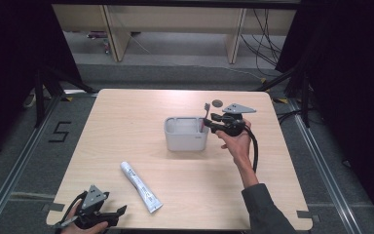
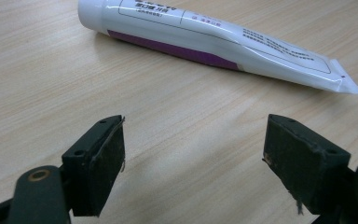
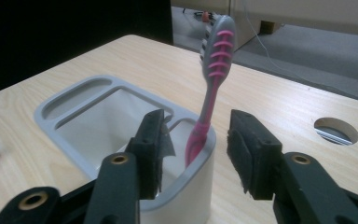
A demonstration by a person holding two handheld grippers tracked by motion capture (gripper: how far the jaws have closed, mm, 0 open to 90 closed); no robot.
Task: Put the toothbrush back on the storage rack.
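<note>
A grey holder [image 1: 185, 133] with several slots stands in the middle of the table. A pink and grey toothbrush [image 3: 209, 102] stands head up in its right-hand slot and leans on the rim. My right gripper [image 3: 196, 149] is open at the holder's right end; the toothbrush handle stands between its jaws, and neither pad touches it. In the high view the right gripper [image 1: 209, 123] sits beside the toothbrush [image 1: 205, 116]. A white toothpaste tube [image 1: 140, 186] with a purple stripe lies on the table. My left gripper [image 2: 193, 154] is open just short of the toothpaste tube [image 2: 214, 39].
A round hole [image 1: 217, 103] is cut in the tabletop behind the holder. The left gripper [image 1: 109, 218] rests at the table's near left edge. The wooden table [image 1: 126, 126] stands on a grey floor, with cables and table legs farther back.
</note>
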